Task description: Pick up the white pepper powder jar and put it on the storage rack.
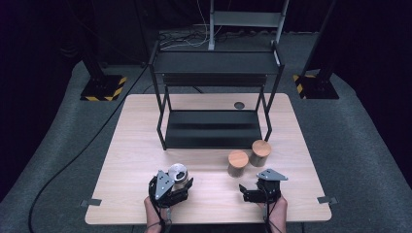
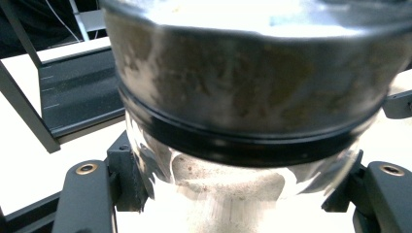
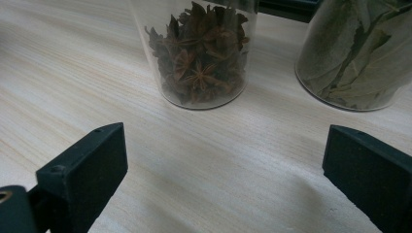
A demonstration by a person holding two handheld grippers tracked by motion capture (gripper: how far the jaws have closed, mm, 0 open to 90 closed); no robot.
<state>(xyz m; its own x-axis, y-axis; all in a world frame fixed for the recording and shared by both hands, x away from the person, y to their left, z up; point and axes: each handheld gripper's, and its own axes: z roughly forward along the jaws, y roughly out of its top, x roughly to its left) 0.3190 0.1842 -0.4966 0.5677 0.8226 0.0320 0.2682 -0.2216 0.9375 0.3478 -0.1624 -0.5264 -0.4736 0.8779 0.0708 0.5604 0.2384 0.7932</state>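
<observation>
Clamped between the left gripper's (image 1: 180,186) jaws, a metal-lidded jar (image 2: 252,97) sits at the table's (image 1: 136,145) near left edge. Right gripper (image 3: 226,179) rests open-jawed, empty, facing the star anise jar (image 3: 199,53) and the bay leaf jar (image 3: 359,53).

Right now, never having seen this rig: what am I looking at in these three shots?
No robot here: a person holds a two-jaw tool in each hand at a pale wooden table. One camera looks down from above; one rides on each tool, looking along its jaws. The left gripper is clamped on a clear glass jar with a shiny metal lid. The right gripper is open, facing a glass jar of star anise and a glass jar of green leaves, both standing with wooden lids. Behind stands a black metal two-tier shelf.
</observation>
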